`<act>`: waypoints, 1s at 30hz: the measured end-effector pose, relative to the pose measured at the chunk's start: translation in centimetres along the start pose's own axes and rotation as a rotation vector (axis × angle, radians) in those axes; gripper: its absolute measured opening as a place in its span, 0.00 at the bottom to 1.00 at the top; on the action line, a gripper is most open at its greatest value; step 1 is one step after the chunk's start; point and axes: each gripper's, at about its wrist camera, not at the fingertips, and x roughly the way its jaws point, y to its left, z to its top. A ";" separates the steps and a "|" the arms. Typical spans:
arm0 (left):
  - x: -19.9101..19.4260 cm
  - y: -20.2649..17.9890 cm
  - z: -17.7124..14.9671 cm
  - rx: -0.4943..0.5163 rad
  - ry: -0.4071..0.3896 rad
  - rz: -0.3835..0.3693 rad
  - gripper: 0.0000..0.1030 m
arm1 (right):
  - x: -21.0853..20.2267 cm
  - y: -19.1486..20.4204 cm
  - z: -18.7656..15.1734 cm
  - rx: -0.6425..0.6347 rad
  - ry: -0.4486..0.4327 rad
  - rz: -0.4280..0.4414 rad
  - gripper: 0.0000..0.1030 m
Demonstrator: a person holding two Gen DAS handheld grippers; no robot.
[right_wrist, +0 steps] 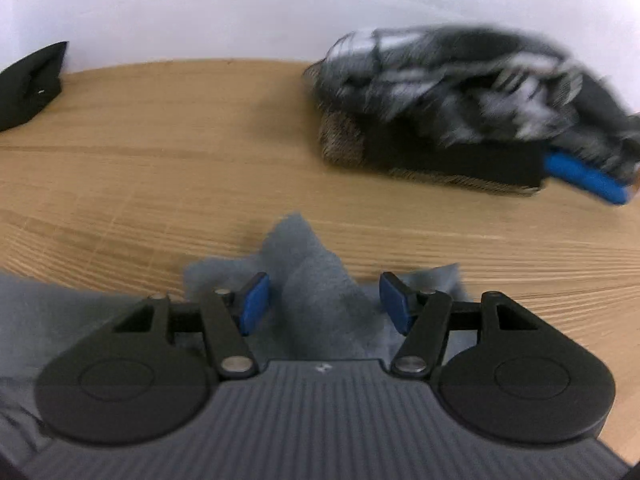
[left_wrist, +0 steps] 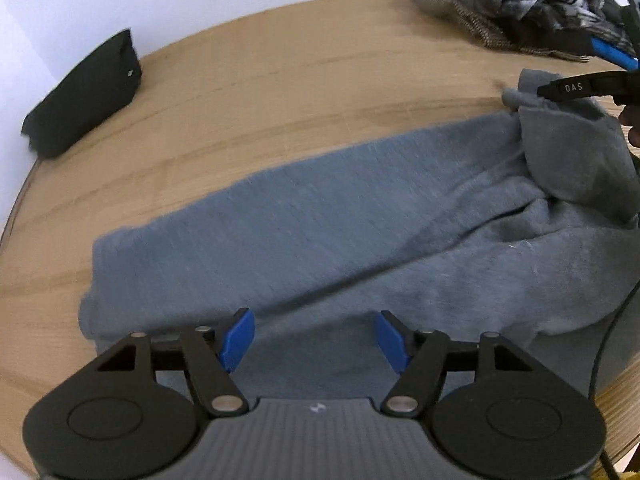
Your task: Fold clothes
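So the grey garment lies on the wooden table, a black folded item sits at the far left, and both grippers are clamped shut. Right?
Not quite: both grippers are open. The left wrist view shows the left gripper open above the grey garment; the right wrist view shows the right gripper open too.

Garment [left_wrist: 320, 232] lying spread across the table [left_wrist: 240, 92], its right end bunching up under the right gripper [right_wrist: 324, 300], folded cloth [left_wrist: 84, 96] sitting at the table's far left edge, pile of clothes [right_wrist: 460, 112] sitting at far right, by the wall [right_wrist: 240, 8]
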 end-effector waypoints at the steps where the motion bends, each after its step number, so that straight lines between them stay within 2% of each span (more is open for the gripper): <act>1: 0.0 -0.5 -0.2 -0.013 0.010 0.005 0.67 | -0.1 -0.4 -0.3 0.012 -0.019 0.029 0.25; 2: 0.0 -1.0 -0.4 -0.020 0.020 0.011 0.67 | -0.3 -0.8 -0.5 0.025 -0.038 0.057 0.13; 3: 0.0 -1.4 -0.6 -0.023 0.028 0.021 0.67 | -0.5 -1.3 -0.8 0.038 -0.060 0.086 0.13; 5: 0.0 -2.1 -0.8 -0.024 0.042 0.046 0.67 | -3.6 -2.6 -1.7 0.095 -0.173 0.138 0.10; 10: -0.6 -2.3 -0.5 0.005 0.045 0.046 0.67 | -14.9 -8.1 -4.2 0.255 -0.371 0.206 0.10; 14: -0.3 -1.9 -0.2 0.020 0.059 0.017 0.68 | -25.0 -11.9 -6.3 0.337 -0.474 0.191 0.10; 18: -0.2 -2.2 -0.2 0.097 0.047 -0.002 0.68 | -32.7 -12.5 -9.1 0.350 -0.506 0.116 0.10; 21: -0.1 -2.8 -0.1 0.167 0.025 -0.006 0.68 | -35.0 -11.5 -11.2 0.346 -0.409 0.081 0.11; 23: 0.0 -3.1 0.1 0.191 0.010 -0.025 0.68 | -34.0 -10.4 -13.3 0.388 -0.282 0.060 0.11; 26: -0.2 -3.5 0.7 0.198 -0.020 -0.065 0.68 | -31.4 -7.9 -16.4 0.414 -0.082 0.100 0.11; 29: -0.3 -4.1 1.2 0.223 -0.061 -0.099 0.68 | -28.9 -4.6 -16.9 0.397 0.046 0.281 0.13; 30: -0.3 -4.5 1.5 0.239 -0.081 -0.094 0.68 | -28.1 -3.1 -16.2 0.312 0.090 0.328 0.15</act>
